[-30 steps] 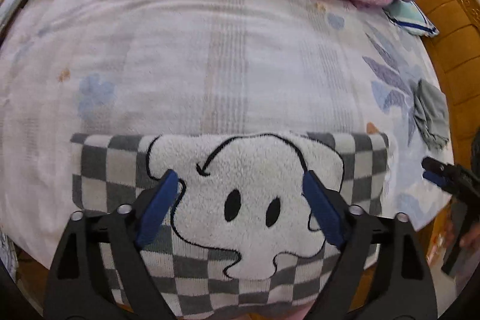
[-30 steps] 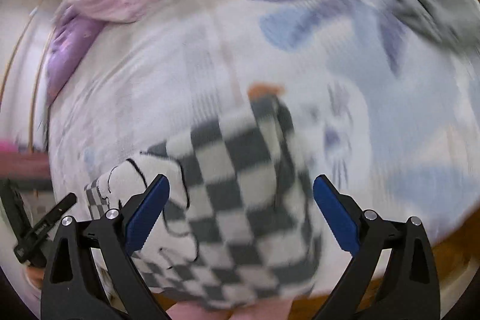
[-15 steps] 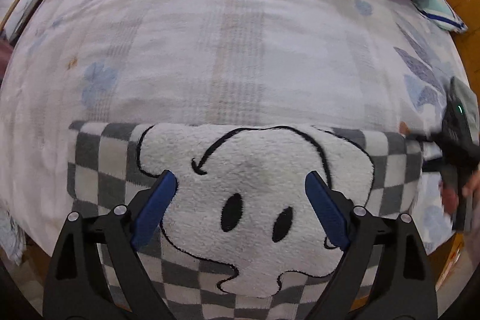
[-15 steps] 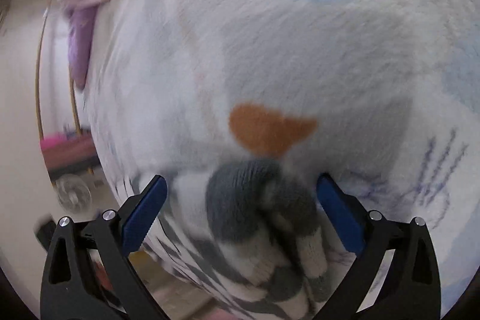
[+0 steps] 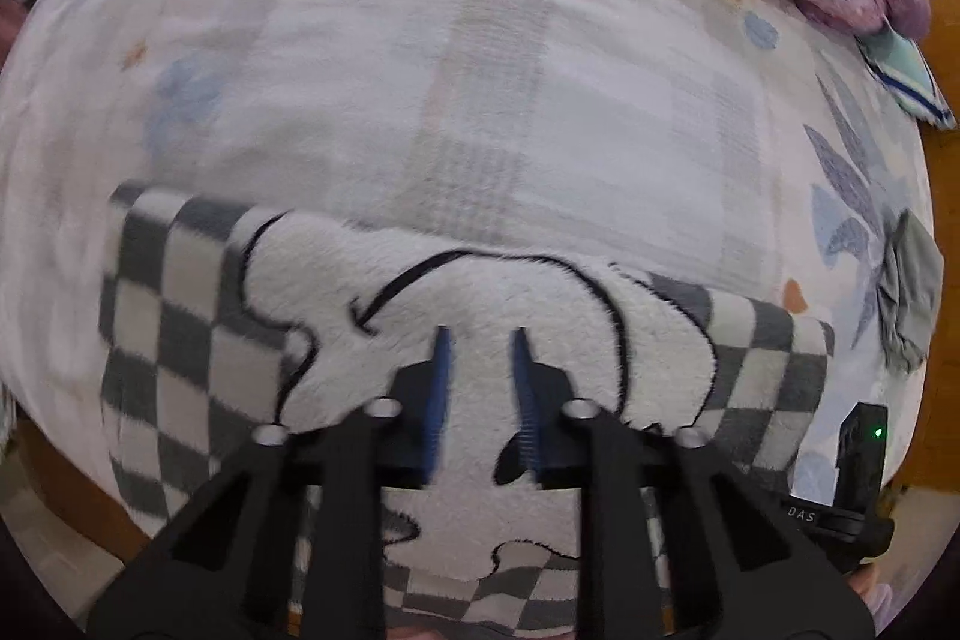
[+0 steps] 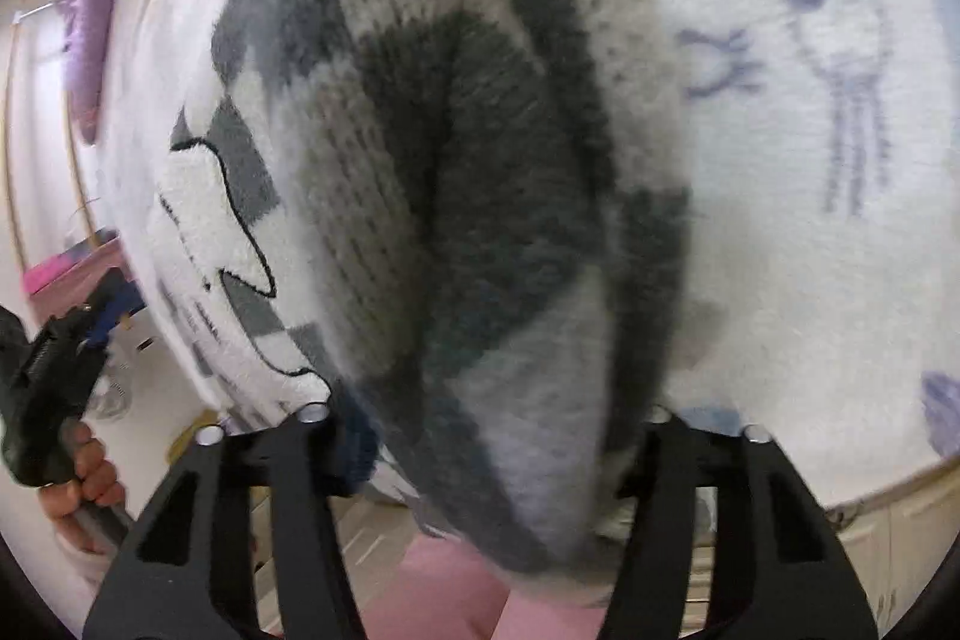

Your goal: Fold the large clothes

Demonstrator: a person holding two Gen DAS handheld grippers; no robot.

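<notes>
Item: checkered sweater (image 5: 180,340), folded, on the bed (image 5: 480,100) near its front edge, long axis running left to right. We see the left hand-held gripper (image 5: 480,370), jaws just closed, pinching its fleecy white patch (image 5: 480,292). The right hand-held gripper (image 6: 498,436), jaws just narrowed, straddles the sweater's end; grip we cannot tell.

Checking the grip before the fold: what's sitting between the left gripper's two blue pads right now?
In the left wrist view, the left gripper has just been closing on a pinch of white fleece patch on the grey-and-white checkered knit sweater.
</notes>
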